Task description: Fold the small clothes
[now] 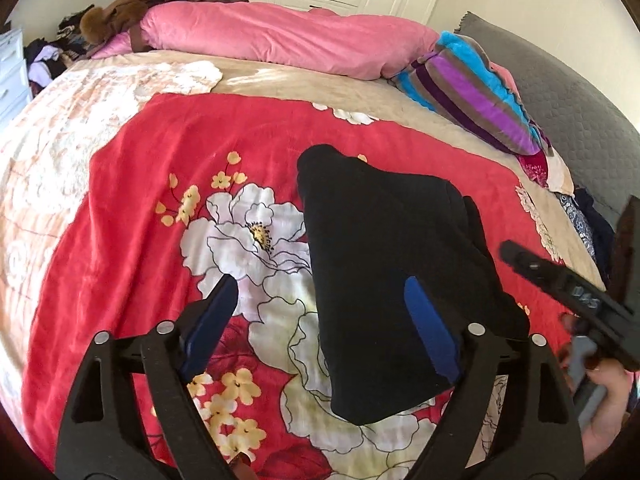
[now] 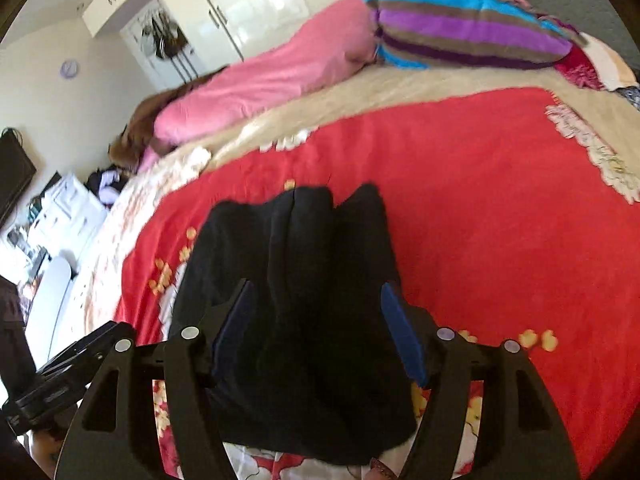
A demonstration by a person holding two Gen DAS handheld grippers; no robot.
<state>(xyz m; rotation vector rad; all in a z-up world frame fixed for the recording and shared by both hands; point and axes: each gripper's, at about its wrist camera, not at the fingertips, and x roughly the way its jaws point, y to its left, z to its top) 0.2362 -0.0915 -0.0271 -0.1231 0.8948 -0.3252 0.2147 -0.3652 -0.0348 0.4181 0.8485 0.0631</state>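
Note:
A black folded garment (image 1: 384, 272) lies flat on the red floral blanket (image 1: 160, 200) of the bed. In the left wrist view my left gripper (image 1: 320, 316) hovers open over the garment's left edge, one blue pad above the cloth and the other above a white flower. In the right wrist view the same black garment (image 2: 304, 288) fills the middle, and my right gripper (image 2: 318, 320) stands open above it, its blue pads apart near the two sides of the cloth. Neither pair of pads presses on anything. A hand (image 1: 608, 408) holds the right gripper's body at the lower right.
A pink duvet (image 1: 272, 40) and a striped blue-purple pillow (image 1: 476, 92) lie along the far side of the bed. A grey headboard (image 1: 568, 112) rises at right. Clothes (image 1: 52, 56) are piled beside white drawers (image 1: 12, 76) at far left.

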